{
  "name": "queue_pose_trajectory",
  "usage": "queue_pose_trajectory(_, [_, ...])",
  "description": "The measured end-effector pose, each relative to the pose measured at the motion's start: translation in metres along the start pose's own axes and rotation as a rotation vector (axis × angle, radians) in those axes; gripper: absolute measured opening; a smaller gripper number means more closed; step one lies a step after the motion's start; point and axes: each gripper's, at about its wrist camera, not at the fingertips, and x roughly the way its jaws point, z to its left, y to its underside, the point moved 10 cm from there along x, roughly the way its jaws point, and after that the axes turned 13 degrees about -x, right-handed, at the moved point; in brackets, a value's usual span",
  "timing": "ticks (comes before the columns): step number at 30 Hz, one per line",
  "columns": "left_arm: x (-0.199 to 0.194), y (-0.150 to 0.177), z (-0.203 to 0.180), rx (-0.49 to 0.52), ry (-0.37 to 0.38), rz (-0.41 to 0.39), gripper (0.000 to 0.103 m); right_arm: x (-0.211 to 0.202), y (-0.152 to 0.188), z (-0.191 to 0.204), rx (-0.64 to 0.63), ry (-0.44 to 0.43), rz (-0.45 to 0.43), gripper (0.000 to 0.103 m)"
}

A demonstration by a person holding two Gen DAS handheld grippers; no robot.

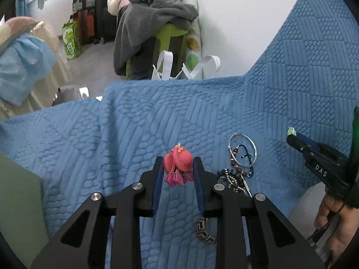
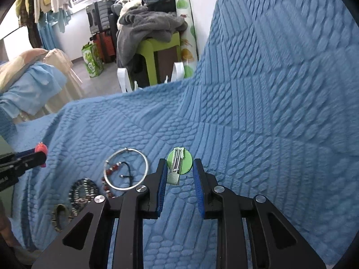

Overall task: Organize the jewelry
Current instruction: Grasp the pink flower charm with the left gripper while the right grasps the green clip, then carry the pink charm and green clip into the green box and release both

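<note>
Taking the silver bangle (image 1: 242,150) as the landmark and reading from the left: the left gripper (image 1: 177,163) sits to the left of the bangle, its jaws clamped on a pink hair clip (image 1: 178,166), a rounded coral piece with brighter pink petals hanging below. The clip looks lifted clear of the blue bedspread (image 1: 112,139), though how far I cannot tell. It fills the gap between the blue pads, hanging roughly upright.

Just below the bangle, toward the camera, lies a dark beaded bracelet (image 1: 231,178), touching or overlapping a string of red beads (image 1: 237,165) that runs up inside the bangle's ring. Further toward the camera, a patterned ring (image 1: 205,229) lies on the bedspread, partly under the left gripper's frame.

To the right of the bangle, the right gripper (image 2: 179,168) is clenched on a green round hair clip (image 2: 179,164), a flat disc with a pale metal snap bar across it; the bar's long axis runs along the fingers. It also seems held above the cloth.

Both tools are loaded, so the next move is likely a set-down, not a pickup. The loose pile lies between the two; in the right wrist view the bangle sits just left of that gripper, so the right hand seems a little nearer it. No box or tray is visible.
</note>
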Motion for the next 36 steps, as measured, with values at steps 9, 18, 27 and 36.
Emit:
queue_pose_trajectory(9, [-0.054,-0.016,0.003,-0.029,0.046,-0.012,0.027,-0.049,-0.028,0.007,0.005,0.024,-0.041,0.02])
queue_pose_trajectory(18, [-0.107,-0.04,0.018,-0.043,0.054,-0.04,0.027,-0.103,-0.076,0.041,-0.011,0.022,-0.124,0.02])
queue_pose_trajectory(27, [-0.165,-0.057,0.042,-0.041,0.025,-0.111,0.027,-0.134,-0.12,0.094,-0.031,-0.04,-0.193,0.02])
queue_pose_trajectory(36, [-0.227,-0.071,0.075,-0.079,0.009,-0.191,0.027,-0.174,-0.161,0.158,-0.053,-0.121,-0.284,0.02])
